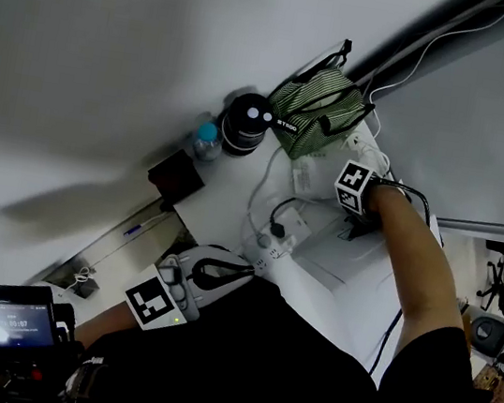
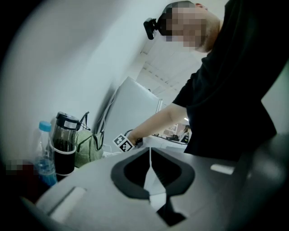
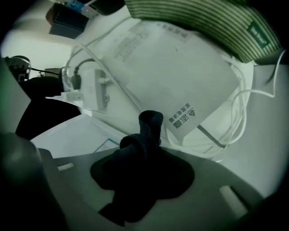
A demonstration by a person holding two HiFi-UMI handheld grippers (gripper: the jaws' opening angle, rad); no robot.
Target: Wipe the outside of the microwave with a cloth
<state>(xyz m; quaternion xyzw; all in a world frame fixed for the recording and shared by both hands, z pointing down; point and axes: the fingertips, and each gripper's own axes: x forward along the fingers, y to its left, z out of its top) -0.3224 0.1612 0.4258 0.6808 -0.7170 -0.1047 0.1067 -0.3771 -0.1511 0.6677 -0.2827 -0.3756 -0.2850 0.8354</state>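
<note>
We have the cloth (image 3: 151, 121); wiping looks not started.
Our right gripper (image 3: 145, 151) fingers clamp it; left gripper (image 2: 150, 158) fingers closed, empty.

I count one cloth (image 3: 144, 135), one striped bag (image 1: 316, 111), one bottle (image 1: 207, 139), one jar (image 1: 245, 124), one power strip (image 3: 100, 92), one packet (image 3: 180, 76) and one dark box (image 1: 176, 177).

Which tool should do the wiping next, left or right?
Right. The right tool is shut on the dark cloth and held out over the white surface; the left tool is shut on nothing, back near the body.
</note>
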